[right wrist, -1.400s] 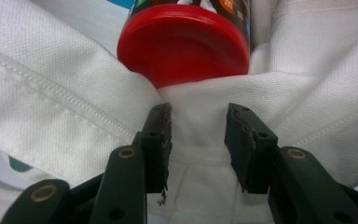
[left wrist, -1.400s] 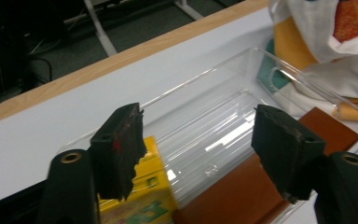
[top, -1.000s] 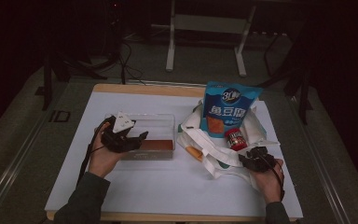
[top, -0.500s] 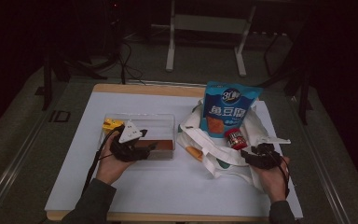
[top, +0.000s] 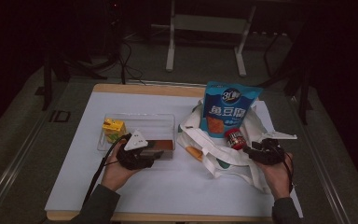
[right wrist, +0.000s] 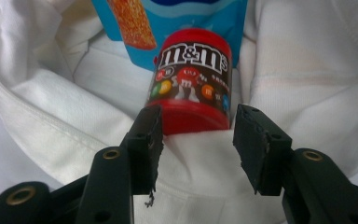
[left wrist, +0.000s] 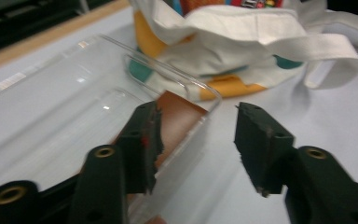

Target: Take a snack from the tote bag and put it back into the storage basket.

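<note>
Clear plastic tray (top: 140, 122) at table (top: 74, 186) centre-left; left gripper (left wrist: 196, 140), fingers half spread and just closing, straddles its corner wall. M&M's canister (right wrist: 193, 84) lies in the white tote bag (top: 219, 156) at three o'clock; right gripper (right wrist: 196, 140), fingers apart, just before it, not touching.

Looks to me like a dim recording lab. My bench (top: 135, 196) is white-covered, metal stand legs (top: 170, 46) and loose cables (top: 126, 65) behind it.
</note>
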A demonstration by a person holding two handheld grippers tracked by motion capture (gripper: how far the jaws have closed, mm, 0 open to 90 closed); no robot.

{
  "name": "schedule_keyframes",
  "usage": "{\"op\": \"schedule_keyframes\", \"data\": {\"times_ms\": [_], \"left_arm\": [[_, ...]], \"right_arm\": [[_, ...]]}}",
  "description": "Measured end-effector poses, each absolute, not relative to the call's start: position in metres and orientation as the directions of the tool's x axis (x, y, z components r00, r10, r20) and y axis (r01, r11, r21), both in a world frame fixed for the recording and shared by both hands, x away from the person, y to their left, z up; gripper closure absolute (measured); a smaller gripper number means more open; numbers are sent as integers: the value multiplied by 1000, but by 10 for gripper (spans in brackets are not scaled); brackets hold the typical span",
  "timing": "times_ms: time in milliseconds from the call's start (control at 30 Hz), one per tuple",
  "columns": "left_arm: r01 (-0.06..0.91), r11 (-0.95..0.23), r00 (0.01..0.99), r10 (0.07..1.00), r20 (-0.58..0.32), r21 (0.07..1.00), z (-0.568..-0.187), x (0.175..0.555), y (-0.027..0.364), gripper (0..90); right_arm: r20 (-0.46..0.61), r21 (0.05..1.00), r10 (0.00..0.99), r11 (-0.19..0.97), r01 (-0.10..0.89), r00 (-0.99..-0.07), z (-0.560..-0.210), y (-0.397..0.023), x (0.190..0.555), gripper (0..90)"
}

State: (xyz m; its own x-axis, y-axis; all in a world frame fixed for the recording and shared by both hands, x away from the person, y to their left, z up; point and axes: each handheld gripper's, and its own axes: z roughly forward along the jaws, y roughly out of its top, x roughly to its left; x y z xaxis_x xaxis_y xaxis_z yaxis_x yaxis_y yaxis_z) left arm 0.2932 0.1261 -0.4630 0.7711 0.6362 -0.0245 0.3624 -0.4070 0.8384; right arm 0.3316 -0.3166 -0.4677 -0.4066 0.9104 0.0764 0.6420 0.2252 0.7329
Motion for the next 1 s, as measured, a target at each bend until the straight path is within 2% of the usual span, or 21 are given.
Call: {"op": "schedule_keyframes", "data": {"times_ms": [333,600,833,1000], "left_arm": [[377,-380,774,631,-62,845,-486,288,127,551],[380,-411,794,605,-64,828,-508,283,124,603],[396,-410,796,600,-84,822,-526,281,124,575],[375,-407,795,604,-63,833,-534,280,126,548]], "right_arm": [[61,754,901,241,611,-429,-455,-312,337,532],[66,771,898,232,593,-436,-448,-309,344,550],[59,777,897,234,585,-438,-442,-309,349,553],[57,783,893,238,574,-447,-438,-310,352,560]]}}
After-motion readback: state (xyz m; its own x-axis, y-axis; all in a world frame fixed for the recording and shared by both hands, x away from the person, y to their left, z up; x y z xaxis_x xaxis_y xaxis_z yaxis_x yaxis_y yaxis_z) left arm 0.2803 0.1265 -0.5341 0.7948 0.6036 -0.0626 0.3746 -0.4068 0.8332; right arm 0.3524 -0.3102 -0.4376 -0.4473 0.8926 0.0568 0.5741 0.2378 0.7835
